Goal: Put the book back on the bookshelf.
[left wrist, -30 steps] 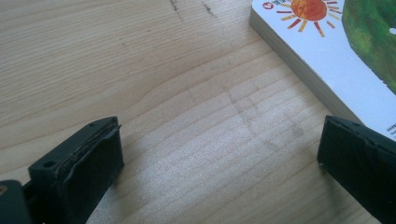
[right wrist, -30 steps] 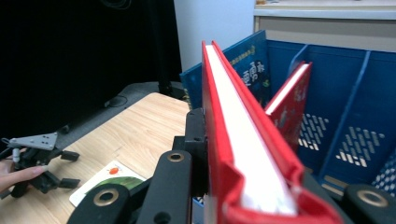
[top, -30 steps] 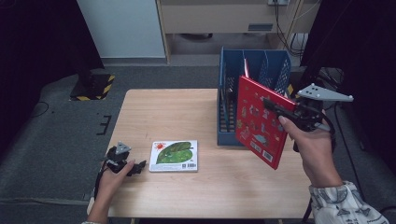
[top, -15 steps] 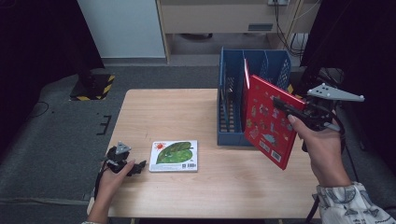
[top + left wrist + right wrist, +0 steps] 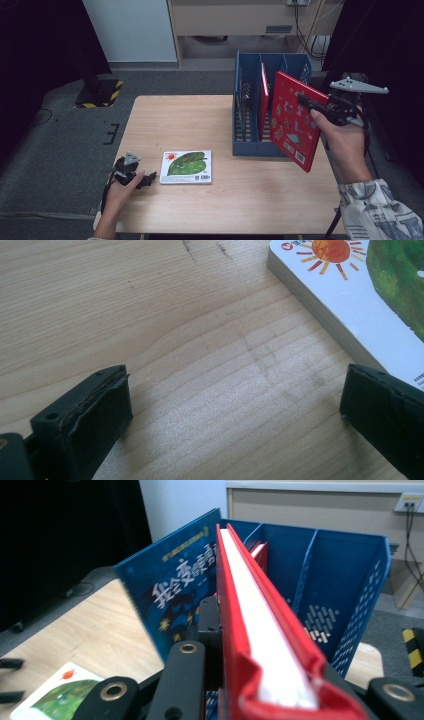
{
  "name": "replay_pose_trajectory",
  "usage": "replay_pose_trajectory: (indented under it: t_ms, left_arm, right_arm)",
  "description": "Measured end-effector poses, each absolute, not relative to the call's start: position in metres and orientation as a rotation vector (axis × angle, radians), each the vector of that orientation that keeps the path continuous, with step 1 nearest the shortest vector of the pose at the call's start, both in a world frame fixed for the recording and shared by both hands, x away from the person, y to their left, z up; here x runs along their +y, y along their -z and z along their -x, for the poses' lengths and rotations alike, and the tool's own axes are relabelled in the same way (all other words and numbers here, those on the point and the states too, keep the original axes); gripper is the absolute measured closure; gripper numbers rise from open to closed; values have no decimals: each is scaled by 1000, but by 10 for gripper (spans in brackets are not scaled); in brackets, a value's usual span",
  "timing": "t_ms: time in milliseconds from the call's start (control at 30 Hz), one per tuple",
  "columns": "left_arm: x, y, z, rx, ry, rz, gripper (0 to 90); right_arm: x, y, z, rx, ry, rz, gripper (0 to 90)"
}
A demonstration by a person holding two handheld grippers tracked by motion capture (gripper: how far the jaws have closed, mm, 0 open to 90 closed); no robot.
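Observation:
My right gripper (image 5: 311, 106) is shut on the top edge of a red picture book (image 5: 292, 122). It holds the book upright and tilted above the table, at the front right of the blue file rack (image 5: 247, 117). In the right gripper view the red book (image 5: 260, 645) runs edge-on between the jaws toward the rack (image 5: 350, 590), with a blue book (image 5: 170, 592) to its left. A green leaf book (image 5: 186, 166) lies flat on the table. My left gripper (image 5: 145, 179) rests open just left of it; its jaws (image 5: 235, 405) stand wide over bare wood beside the leaf book (image 5: 370, 305).
Another red book (image 5: 263, 105) stands in the rack's middle slot. The wooden table (image 5: 200, 120) ends close behind the rack and right of my right hand. Dark floor, a white cabinet (image 5: 130, 30) and cables lie beyond.
My right gripper has carried the red book a little to the right and up, toward the rack's right side. The left gripper and the leaf book have stayed put.

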State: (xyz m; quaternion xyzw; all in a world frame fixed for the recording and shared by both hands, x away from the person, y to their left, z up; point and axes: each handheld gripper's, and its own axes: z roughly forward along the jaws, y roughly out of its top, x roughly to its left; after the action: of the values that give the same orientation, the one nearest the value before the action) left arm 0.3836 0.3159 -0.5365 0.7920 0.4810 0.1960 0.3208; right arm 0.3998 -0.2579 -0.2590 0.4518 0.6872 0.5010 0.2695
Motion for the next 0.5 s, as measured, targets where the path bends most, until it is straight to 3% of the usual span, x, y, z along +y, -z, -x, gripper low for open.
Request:
replay_pose_trajectory:
  t_ms: [500]
  left_arm:
    - [315,537,-384,1267,-517,-2082,0]
  right_arm:
    - [-248,269,-454,1737,-1277,-1308,789]
